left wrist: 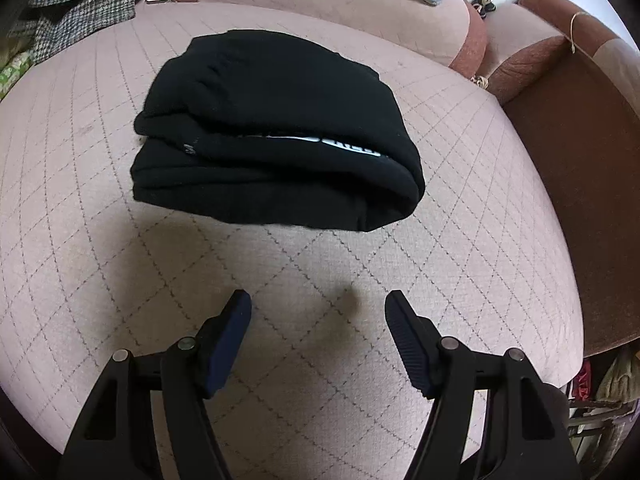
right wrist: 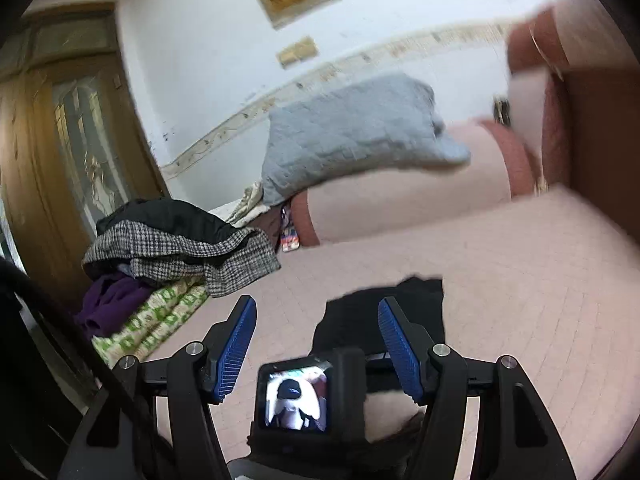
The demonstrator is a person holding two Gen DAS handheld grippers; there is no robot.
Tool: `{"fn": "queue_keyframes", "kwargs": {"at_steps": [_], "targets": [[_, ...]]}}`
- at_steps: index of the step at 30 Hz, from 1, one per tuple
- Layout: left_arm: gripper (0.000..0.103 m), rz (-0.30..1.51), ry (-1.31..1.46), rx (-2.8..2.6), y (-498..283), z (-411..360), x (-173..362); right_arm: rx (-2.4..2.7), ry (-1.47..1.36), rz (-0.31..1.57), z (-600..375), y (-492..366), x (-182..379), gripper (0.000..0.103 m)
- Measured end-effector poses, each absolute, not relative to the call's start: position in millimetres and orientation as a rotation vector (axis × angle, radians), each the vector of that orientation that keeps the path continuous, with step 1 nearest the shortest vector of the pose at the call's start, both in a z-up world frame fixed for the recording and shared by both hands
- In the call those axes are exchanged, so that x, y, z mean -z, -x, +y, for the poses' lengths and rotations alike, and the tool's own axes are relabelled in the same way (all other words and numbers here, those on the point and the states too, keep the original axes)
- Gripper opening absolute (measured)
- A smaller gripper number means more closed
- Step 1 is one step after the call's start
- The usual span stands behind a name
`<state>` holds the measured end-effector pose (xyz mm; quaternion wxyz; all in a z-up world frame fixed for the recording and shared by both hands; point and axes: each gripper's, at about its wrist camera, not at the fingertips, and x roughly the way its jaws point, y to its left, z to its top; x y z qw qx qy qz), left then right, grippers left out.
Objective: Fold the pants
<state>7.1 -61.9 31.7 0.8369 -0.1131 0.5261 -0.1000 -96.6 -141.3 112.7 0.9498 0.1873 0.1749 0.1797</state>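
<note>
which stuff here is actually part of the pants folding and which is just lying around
Part of the job:
- black pants, folded in a bundle on the pink sofa seat
- left gripper, open, empty
- right gripper, open, empty

Just lying about:
- checked garment on the clothes pile
- purple cloth
- grey pillow

**Folded pants on the pink cushion**

A black fabric pair of pants lies folded in a compact bundle on the pink quilted sofa seat, white lettering showing along one fold. The black left gripper hovers near it, blue-padded fingers spread apart, holding nothing.
</note>
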Motion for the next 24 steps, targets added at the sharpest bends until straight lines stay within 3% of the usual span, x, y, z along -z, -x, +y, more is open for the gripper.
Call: {"fn": "queue_keyframes", "kwargs": {"at_steps": [12,24], "targets": [[0.069,1.011,0.215,0.074,7.9,10.8,-44.5,0.006,-0.385,0.613,-209.0,57.1,-43.3,0.072],[0.069,1.002,0.132,0.128,14.0,-1.7,-36.8,-0.053,-0.206,0.803,-173.9,33.4,1.7,0.074]]}}
